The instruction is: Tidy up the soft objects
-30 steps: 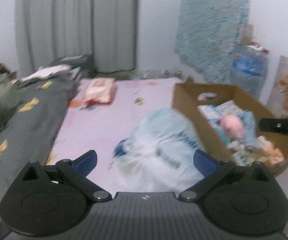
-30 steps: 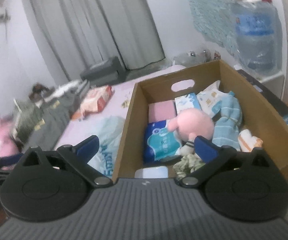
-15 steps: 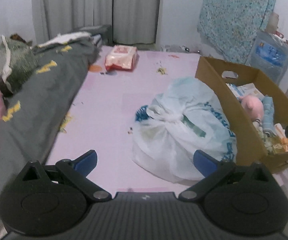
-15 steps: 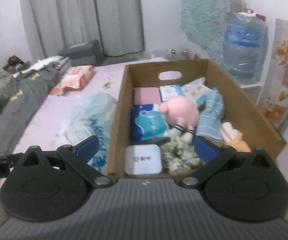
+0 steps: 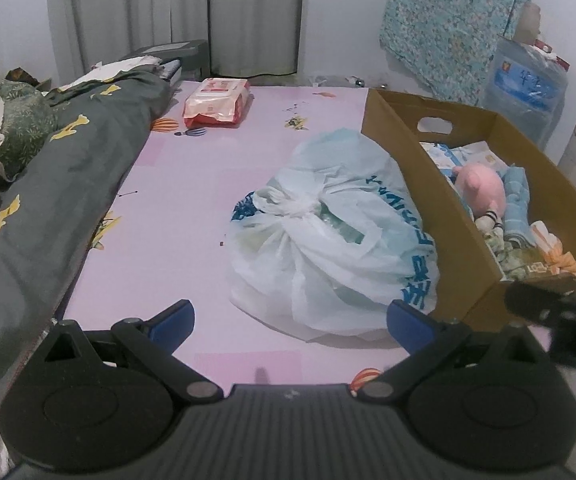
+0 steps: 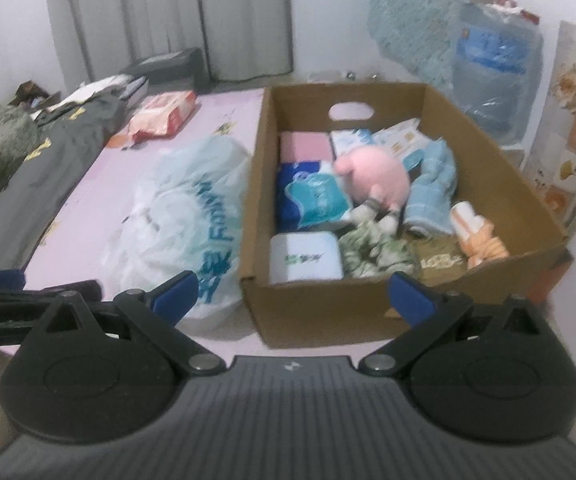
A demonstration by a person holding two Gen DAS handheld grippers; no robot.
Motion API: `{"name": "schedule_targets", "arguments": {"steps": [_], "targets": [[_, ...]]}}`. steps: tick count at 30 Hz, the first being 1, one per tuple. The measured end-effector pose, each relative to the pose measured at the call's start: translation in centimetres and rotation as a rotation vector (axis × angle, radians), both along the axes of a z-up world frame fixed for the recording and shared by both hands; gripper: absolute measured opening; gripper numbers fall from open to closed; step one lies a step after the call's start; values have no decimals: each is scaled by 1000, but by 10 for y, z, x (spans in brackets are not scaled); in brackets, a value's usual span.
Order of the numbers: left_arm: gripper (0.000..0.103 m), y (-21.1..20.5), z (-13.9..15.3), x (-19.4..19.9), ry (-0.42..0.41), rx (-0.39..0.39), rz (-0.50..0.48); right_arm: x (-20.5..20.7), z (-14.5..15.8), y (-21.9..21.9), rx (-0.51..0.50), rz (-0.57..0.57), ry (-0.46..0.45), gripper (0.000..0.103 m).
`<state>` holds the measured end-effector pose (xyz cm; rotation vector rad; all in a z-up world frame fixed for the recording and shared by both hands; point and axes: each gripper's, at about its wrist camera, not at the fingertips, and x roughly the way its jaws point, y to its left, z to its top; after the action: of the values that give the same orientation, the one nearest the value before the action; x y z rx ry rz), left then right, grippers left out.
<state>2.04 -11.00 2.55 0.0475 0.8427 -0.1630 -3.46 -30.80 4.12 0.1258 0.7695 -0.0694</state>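
both grippers have pulled back since the earlier frames. the left gripper point(image 5: 289, 316) and right gripper point(image 6: 293, 292) hang wide apart and empty. the knotted white plastic bag point(image 5: 327, 236) lies on the pink sheet point(image 5: 176, 208), touching the left wall of the brown cardboard box point(image 6: 439, 100) holding the pink plush toy point(image 6: 375, 178).

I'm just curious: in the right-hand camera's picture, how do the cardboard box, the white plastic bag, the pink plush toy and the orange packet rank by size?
1. cardboard box
2. white plastic bag
3. and 4. pink plush toy and orange packet: they look alike, and the packet lies farther away.
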Motion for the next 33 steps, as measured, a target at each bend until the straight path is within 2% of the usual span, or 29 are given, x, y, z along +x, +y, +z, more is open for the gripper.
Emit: {"name": "schedule_targets", "arguments": {"steps": [33], "targets": [[103,-3,-3,0,22,7,3,4,-11,-2,34,5,55,102]]}}
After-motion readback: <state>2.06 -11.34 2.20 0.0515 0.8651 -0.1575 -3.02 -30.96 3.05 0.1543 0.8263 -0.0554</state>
